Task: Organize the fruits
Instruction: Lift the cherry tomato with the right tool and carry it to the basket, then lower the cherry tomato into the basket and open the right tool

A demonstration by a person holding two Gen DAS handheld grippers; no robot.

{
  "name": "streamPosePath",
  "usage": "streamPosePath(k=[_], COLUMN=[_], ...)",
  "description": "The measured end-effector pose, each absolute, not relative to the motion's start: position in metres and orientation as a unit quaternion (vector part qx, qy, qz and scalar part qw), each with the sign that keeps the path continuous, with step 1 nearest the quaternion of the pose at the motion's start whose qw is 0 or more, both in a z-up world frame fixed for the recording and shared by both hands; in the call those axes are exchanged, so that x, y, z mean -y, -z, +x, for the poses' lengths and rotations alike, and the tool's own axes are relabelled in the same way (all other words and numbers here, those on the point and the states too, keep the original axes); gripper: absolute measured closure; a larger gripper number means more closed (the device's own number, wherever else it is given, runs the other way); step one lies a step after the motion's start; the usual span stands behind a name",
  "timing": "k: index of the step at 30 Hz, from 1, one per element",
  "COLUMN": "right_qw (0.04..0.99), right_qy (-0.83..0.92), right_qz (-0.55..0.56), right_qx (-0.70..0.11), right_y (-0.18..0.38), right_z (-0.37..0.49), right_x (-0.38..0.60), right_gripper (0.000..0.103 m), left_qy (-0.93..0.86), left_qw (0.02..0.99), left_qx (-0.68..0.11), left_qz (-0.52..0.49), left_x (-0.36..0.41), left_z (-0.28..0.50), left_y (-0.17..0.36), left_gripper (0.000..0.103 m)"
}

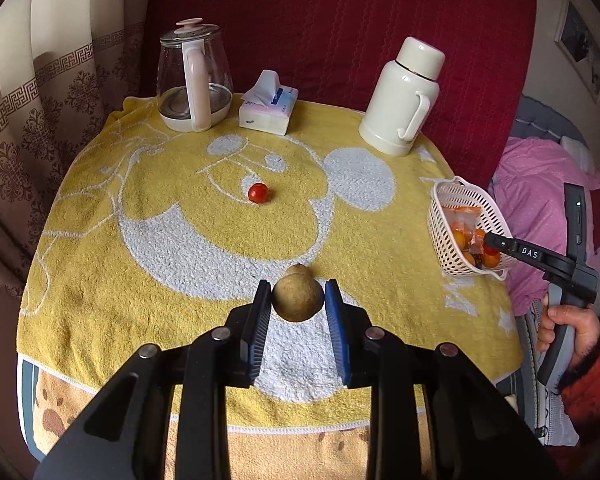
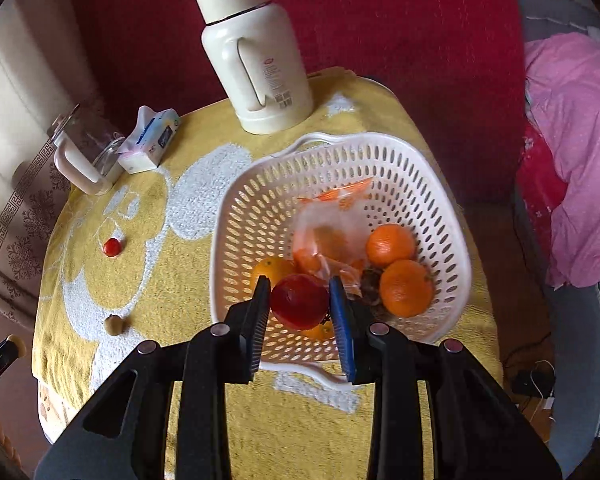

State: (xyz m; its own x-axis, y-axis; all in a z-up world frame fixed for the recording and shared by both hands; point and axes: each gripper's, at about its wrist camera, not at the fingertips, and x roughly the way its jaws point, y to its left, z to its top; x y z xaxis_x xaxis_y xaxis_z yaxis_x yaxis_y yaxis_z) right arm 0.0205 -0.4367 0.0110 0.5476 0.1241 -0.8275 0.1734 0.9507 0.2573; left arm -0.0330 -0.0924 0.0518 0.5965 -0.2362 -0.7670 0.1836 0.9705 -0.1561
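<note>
Left tool (image 1: pixel 297 297): clamped on a round tan-brown fruit (image 1: pixel 298 298), blue pads pressed to both its sides, held over the near middle of the surface (image 1: pixel 100 280) (yellow-and-white towel laid over it). A second tan fruit (image 1: pixel 298 269) lies on the towel just beyond the held one, partly hidden behind it; the right wrist view shows it alone near the surface's left edge.

Right tool (image 2: pixel 299 300): closed on a red fruit (image 2: pixel 299 301), gripped between the two pads, positioned over the near part of the white basket (image 2: pixel 452 248). From the left wrist view the tool tip reaches into the basket at the surface's right edge; the person's hand (image 1: pixel 568 328) wraps the handle off the edge.

Basket contents: two oranges (image 2: pixel 391 245) on the right side, touching one another; another orange fruit on the left, partly behind the left pad; a crumpled clear wrapper with orange print (image 2: pixel 332 216) in the middle (what it holds cannot be made out). Something dark sits between wrapper and oranges, too small to tell.

One small red tomato (image 1: pixel 258 193) alone in the middle of the surface, well apart from both tools.

Far edge, left to right: glass kettle (image 1: pixel 194 80) with pink handle, tissue pack (image 1: pixel 269 104), cream thermos jug (image 1: pixel 404 96) at the far right corner.
</note>
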Motion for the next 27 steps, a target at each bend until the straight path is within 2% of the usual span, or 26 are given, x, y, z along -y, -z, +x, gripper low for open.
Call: streamPosePath(k=[16, 18, 20, 27], right_qw=[0.861, 0.862, 0.865, 0.871], right_qy=[-0.005, -0.005, -0.004, 0.000], right_qz=[0.133, 0.139, 0.144, 0.161], right_qx=[-0.490, -0.487, -0.481, -0.464], right_y=[0.006, 0.004, 0.001, -0.013], right_z=[0.022, 0.020, 0.018, 0.005], right_x=[0.453, 0.456, 0.459, 0.471], right_gripper=[0.072, 0.068, 0.058, 0.058], left_qy=[0.108, 0.110, 0.113, 0.139], left_qw=[0.896, 0.896, 0.895, 0.892], left_qx=[-0.431, -0.431, -0.431, -0.431], left_qz=[-0.020, -0.017, -0.015, -0.001], left_x=[0.126, 0.130, 0.134, 0.158], left_z=[-0.043, -0.042, -0.041, -0.034], left_y=[-0.056, -0.056, -0.056, -0.056], left_gripper=[0.075, 0.075, 0.075, 0.075])
